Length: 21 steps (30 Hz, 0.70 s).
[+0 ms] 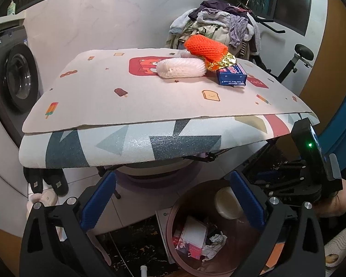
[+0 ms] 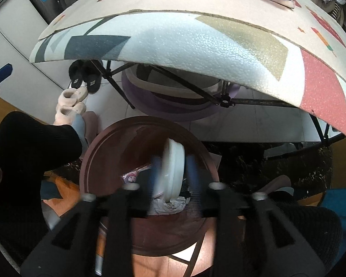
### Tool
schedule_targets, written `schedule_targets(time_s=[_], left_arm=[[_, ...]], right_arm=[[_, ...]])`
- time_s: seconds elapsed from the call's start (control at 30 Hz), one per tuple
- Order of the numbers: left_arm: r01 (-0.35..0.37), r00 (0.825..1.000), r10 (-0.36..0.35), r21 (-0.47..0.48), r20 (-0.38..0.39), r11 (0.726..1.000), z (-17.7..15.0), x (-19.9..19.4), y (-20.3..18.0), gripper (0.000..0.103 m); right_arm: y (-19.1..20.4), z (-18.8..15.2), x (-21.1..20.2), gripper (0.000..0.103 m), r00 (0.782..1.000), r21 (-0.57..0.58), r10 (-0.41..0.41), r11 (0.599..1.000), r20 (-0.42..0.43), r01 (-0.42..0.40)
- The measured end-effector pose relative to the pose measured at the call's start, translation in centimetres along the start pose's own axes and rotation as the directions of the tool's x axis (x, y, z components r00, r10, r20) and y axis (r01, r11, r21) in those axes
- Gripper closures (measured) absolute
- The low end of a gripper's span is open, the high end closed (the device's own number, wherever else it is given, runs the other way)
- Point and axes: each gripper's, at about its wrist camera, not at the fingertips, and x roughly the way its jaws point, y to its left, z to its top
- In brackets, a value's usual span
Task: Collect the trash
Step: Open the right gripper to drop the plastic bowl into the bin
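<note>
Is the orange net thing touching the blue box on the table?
Apart. The left wrist view shows the orange net resting further back, with gold foil lying between it and the blue box.

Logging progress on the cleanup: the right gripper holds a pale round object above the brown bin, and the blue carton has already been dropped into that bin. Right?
Not quite. The blue rectangular carton is not in the round brown bin; it lies on the patterned tabletop mat, as the left wrist view shows. The rest holds: the right gripper holds the pale round object above that bin.

Orange foam net (image 1: 206, 46), blue box (image 1: 231, 76)
</note>
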Motion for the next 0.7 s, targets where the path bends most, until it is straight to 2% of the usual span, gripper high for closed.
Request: schedule_targets(time_s=[0.03,0.07,0.13,0.27,0.43,0.57,0.7], left_arm=[[-0.001,1.0,0.001,0.0,-0.003,1.0,0.0,0.0,0.0,0.006],[-0.002,1.0,0.002,-0.001,-0.004,1.0,0.0,0.1,0.0,0.006],[-0.001,1.0,0.001,-0.002,-0.007,1.0,0.0,0.1,0.0,0.006],[-0.013,1.0,0.013,-0.003,-0.013,1.0,0.0,0.2,0.0,0.006],[-0.006,1.0,0.006,-0.006,-0.025,1.0,0.6,0.3,0.1,0.006],[-0.021,1.0,0.02,0.056,0.01,0.998,1.5,0.2,-0.2,0.006],[-0.033,0.998,0.029,0.075,0.052,0.997,3.4,0.1,-0.1,0.006]], right_arm=[[0.1,0.0,-0.3,0.027,1.0,-0.002,-0.015,1.0,0.015,0.015],[0.1,0.0,-0.5,0.026,1.0,-0.005,-0.017,1.0,0.025,0.017],[0.2,0.1,-0.9,0.011,0.999,-0.011,-0.02,1.0,0.044,0.02],[0.0,0.3,-2.1,0.007,0.995,-0.006,-0.029,1.0,0.097,0.03],[-1.4,1.0,-4.4,0.006,0.983,0.052,-0.023,0.999,0.184,0.013],[-2.9,1.8,-6.2,0.006,0.97,0.107,-0.028,0.994,0.242,0.002],[-4.4,3.1,-7.9,0.006,0.951,0.16,-0.12,0.984,0.286,0.076]])
